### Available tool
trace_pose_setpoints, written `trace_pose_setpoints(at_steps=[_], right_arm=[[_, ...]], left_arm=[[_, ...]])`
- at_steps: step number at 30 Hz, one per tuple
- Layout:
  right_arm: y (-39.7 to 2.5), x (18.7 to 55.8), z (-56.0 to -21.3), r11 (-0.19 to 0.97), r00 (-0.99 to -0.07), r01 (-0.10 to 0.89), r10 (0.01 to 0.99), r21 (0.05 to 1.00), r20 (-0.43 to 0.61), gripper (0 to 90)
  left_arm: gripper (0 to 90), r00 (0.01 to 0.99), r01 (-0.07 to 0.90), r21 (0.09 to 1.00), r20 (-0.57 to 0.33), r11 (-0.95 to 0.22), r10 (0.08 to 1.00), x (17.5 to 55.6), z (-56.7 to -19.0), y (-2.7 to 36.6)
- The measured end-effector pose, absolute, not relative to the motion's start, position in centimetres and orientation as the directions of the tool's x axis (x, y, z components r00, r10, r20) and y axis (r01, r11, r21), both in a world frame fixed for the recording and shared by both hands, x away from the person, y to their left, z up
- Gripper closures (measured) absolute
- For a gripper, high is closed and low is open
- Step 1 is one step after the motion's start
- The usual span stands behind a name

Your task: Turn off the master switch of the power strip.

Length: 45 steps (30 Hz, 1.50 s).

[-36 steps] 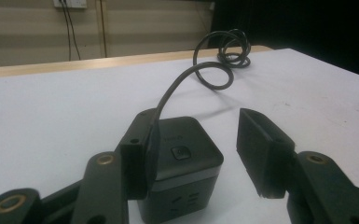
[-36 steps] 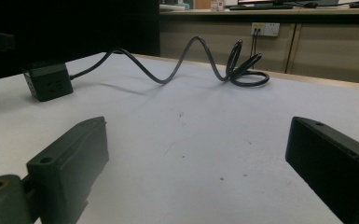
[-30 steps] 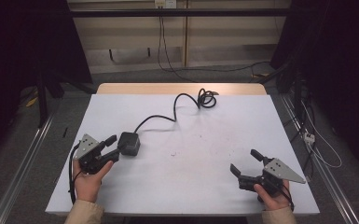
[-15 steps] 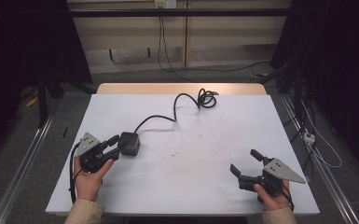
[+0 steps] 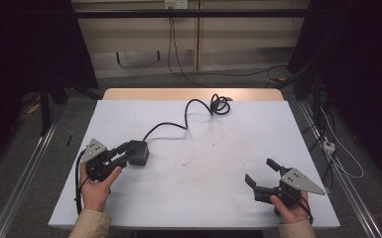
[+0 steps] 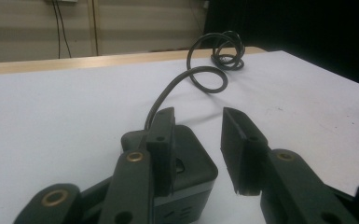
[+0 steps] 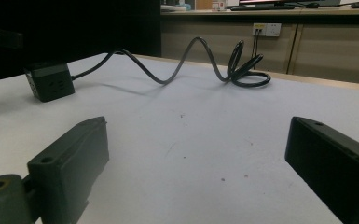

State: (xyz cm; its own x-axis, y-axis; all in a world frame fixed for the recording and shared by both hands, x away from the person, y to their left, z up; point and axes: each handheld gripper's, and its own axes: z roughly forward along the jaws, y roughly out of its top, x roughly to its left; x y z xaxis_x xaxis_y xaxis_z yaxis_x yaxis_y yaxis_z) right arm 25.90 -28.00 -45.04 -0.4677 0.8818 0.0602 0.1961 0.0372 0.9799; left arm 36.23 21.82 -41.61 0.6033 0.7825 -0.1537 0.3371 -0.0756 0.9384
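Toward the left edge of the white worktop [image 5: 193,198] sits a black cube-shaped power socket [image 5: 138,151], its black cable [image 5: 188,111] snaking to a coil near the far edge. The left gripper [image 5: 120,155] reaches it with jaws parted, one jaw over the cube's top, the other beside it, gripping nothing. Near the right front corner, the right gripper [image 5: 261,175] rests wide open and empty.

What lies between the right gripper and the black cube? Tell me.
Only bare white table; the high view shows nothing between the right gripper and the black cube.
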Motion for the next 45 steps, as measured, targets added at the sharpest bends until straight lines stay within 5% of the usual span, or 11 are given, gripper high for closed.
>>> trace_pose_setpoints(at_steps=[45], right_arm=[[-28.1,25.9,-45.0,0.034,-0.468,0.197,0.882,0.98,0.063,5.9]], left_arm=[[84.9,0.602,0.395,0.914,-0.182,-0.092,0.777,37.3,-41.5,21.2]])
